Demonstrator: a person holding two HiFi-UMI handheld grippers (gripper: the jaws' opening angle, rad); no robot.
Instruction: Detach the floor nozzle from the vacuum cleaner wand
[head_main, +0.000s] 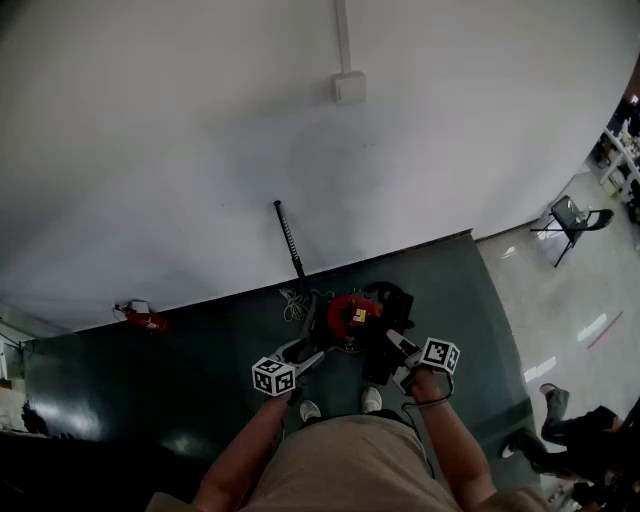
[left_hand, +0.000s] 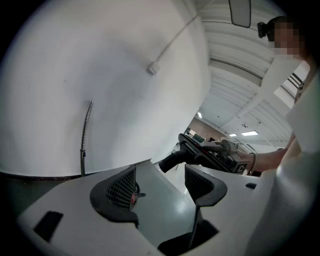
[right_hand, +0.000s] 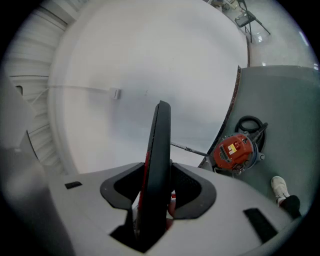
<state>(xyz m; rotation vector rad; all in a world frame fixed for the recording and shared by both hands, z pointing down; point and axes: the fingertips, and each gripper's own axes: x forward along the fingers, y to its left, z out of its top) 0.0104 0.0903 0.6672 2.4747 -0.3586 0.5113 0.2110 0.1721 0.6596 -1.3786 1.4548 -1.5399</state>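
Note:
A black floor nozzle (right_hand: 159, 145) with a red stripe stands edge-on between my right gripper's (right_hand: 159, 187) jaws, which are shut on it. In the left gripper view the nozzle (left_hand: 200, 152) and its round neck hang free in the air. The thin dark wand (head_main: 289, 238) leans against the white wall, apart from the nozzle (head_main: 380, 362). The red vacuum body (head_main: 352, 314) sits on the dark green floor below the wand. My left gripper (left_hand: 161, 185) is open with nothing between its pads, and is just left of the right gripper (head_main: 400, 347).
A coiled cord (head_main: 293, 303) lies beside the vacuum body. A small red object (head_main: 145, 318) rests at the wall base on the left. A folding chair (head_main: 572, 222) stands on the lighter floor to the right. The person's shoes (head_main: 310, 410) are just behind the grippers.

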